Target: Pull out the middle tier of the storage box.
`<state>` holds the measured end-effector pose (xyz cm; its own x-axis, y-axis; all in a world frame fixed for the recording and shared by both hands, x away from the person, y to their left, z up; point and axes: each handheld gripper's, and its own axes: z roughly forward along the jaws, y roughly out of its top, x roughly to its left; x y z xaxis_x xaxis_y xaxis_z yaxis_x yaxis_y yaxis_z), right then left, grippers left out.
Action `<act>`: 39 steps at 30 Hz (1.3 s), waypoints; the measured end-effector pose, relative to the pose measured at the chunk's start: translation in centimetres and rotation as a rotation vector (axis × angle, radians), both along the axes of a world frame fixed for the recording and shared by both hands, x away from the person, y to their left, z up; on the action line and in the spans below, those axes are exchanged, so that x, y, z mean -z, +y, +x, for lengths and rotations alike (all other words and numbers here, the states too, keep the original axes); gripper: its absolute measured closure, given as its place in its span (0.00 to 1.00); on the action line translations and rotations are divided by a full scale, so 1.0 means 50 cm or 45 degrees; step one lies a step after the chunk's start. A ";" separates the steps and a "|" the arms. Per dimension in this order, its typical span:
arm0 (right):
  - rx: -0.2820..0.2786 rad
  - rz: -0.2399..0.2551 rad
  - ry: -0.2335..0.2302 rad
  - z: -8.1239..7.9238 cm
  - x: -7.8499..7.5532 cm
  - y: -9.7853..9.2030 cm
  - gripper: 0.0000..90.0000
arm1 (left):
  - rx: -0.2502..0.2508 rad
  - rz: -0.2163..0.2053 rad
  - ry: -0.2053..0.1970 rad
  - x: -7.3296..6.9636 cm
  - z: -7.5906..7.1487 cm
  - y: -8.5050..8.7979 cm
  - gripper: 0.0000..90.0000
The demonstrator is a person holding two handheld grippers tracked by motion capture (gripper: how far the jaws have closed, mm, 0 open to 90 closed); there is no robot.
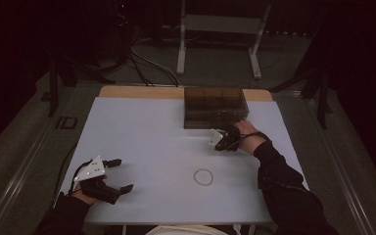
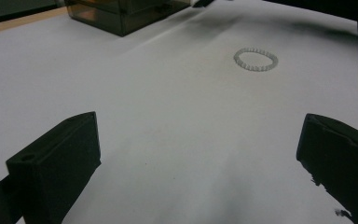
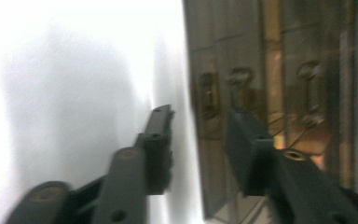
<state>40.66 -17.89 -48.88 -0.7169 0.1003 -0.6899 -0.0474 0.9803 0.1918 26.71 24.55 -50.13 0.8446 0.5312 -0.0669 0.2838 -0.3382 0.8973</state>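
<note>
just ahead of the right claw (image 3: 198, 140), jaws apart, stands the smoky brown clear plastic drawer box (image 3: 279, 70), so i judge it should square up to a small drawer knob (image 3: 208, 95) before closing, while the left claw (image 1: 120, 175) waits, jaws wide apart, with the white beaded ring bracelet (image 2: 256, 59) ahead of it.

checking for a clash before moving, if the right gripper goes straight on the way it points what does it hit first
Most likely the dark see-through box: the right gripper points at its front wall, with one of its fingers over the white table beside it. Depth is blurry, but the box looks very close.

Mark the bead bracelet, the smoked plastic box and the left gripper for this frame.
bead bracelet (image 1: 203, 177): high view, on the near arc of its ring.
smoked plastic box (image 1: 214, 119): high view, on its front wall.
left gripper (image 1: 120, 175): high view, midway between its open fingertips.
</note>
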 end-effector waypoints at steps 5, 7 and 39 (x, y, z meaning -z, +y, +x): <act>0.000 0.050 0.099 0.001 -0.007 -0.014 0.46 | 0.001 0.000 0.000 0.000 0.000 0.000 0.01; 0.015 0.071 0.138 0.001 -0.012 -0.018 0.42 | 0.002 0.000 0.000 0.000 0.000 0.000 0.01; 0.015 0.213 0.446 0.023 -0.072 -0.115 0.04 | 0.004 0.004 0.003 0.001 -0.001 -0.002 0.01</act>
<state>41.81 -23.63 -45.29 -0.9043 0.2006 -0.3770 0.0606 0.9342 0.3516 26.68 24.45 -50.18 0.8459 0.5290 -0.0677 0.2852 -0.3415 0.8956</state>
